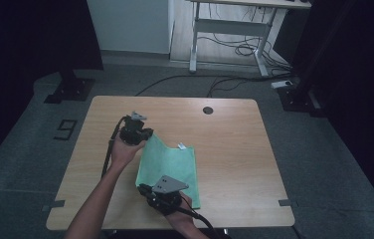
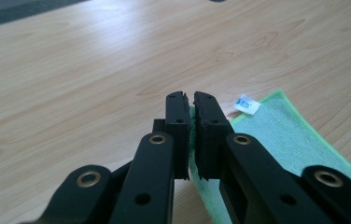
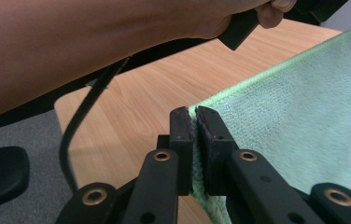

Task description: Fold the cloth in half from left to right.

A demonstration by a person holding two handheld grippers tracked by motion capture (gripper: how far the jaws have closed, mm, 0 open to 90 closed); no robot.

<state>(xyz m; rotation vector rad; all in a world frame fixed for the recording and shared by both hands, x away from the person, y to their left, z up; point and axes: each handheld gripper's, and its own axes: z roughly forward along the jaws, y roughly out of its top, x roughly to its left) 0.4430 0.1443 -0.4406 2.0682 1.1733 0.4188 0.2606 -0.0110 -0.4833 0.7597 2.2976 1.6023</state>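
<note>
Fingers of the left gripper (image 2: 190, 133) and right gripper (image 3: 194, 149) each pinch closed on a left-edge corner of the green cloth (image 1: 170, 167), lying mid-desk (image 1: 234, 149) toward the near edge. Soft, light, floppy; corner holds suit it.

A cloth (image 1: 170, 167) lies on the worktop (image 1: 225, 144), near its front edge; left claw (image 1: 147, 134) at its far-left corner, right claw (image 1: 142, 188) at its near-left corner.

black grippers (image 1: 147, 133) with brass-ringed rivets, grey triangular plates, trailing black cables.
</note>
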